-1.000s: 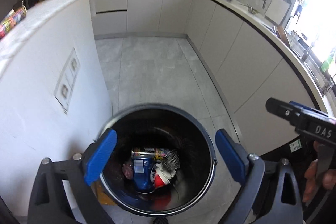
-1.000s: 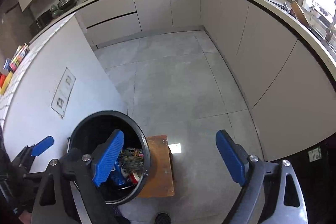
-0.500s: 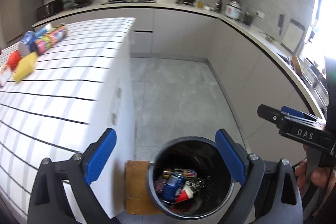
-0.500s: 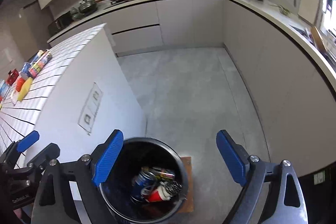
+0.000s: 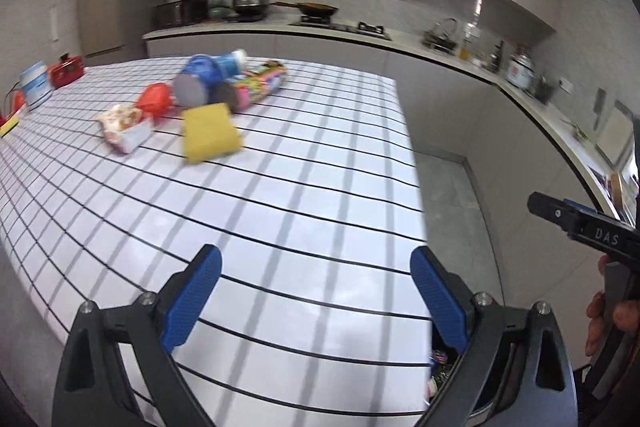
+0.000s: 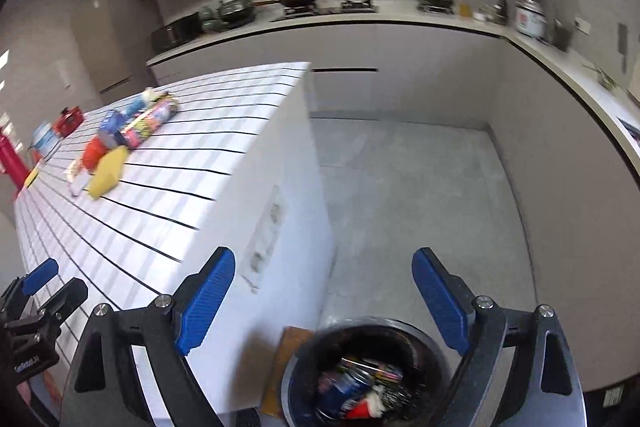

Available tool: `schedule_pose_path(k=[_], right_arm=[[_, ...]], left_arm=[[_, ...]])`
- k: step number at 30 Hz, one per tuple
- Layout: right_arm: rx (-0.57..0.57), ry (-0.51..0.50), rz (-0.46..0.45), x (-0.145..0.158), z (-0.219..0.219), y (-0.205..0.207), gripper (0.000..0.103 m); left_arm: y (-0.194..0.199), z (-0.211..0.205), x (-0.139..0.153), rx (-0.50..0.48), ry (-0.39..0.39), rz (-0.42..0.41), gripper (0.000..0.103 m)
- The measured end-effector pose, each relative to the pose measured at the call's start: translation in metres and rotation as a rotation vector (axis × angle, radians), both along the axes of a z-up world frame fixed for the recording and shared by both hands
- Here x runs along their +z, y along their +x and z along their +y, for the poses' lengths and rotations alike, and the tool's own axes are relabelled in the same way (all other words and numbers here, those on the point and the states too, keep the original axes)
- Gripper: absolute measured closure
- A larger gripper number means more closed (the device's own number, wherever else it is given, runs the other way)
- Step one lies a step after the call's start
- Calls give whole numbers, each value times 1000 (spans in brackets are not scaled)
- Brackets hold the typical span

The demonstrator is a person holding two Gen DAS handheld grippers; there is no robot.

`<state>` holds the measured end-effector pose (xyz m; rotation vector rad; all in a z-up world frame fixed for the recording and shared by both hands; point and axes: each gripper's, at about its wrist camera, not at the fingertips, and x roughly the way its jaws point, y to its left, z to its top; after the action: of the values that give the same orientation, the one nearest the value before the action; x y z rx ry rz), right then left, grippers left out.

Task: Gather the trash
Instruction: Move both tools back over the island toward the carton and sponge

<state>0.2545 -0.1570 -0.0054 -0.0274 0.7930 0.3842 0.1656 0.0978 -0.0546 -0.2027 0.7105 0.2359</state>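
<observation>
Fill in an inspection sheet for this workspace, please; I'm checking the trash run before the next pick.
Surface: island counter with a white grid cloth, near part bare.
Job's things: yellow sponge, red wrapper, snack packet, blue cans clustered far left; bin on the floor, already holding trash.
Clutter: red box, tub.
Grippers: left gripper and right gripper, jaws open, empty.
Cables: nothing seen.
Surroundings: stove with pans, rice cooker.

The white island top with black grid lines (image 5: 304, 195) looks smooth and glossy. The yellow rectangular sponge (image 5: 210, 133) appears matt and porous. The round black bin (image 6: 304, 359) has a sheened rim; the grey floor (image 6: 408, 195) is matt stone-like tile
</observation>
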Motion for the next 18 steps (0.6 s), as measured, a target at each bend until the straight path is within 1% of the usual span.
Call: schedule_pose_path(k=[5, 11, 18], right_arm=[[53, -6, -10, 9, 54, 1, 11], [97, -24, -11, 16, 122, 7, 11], [133, -50, -2, 14, 204, 17, 11]], left_arm=[[-4, 61, 4, 65, -12, -8, 7], [1, 126, 0, 111, -17, 3, 7], [23, 203, -9, 159, -46, 21, 7]])
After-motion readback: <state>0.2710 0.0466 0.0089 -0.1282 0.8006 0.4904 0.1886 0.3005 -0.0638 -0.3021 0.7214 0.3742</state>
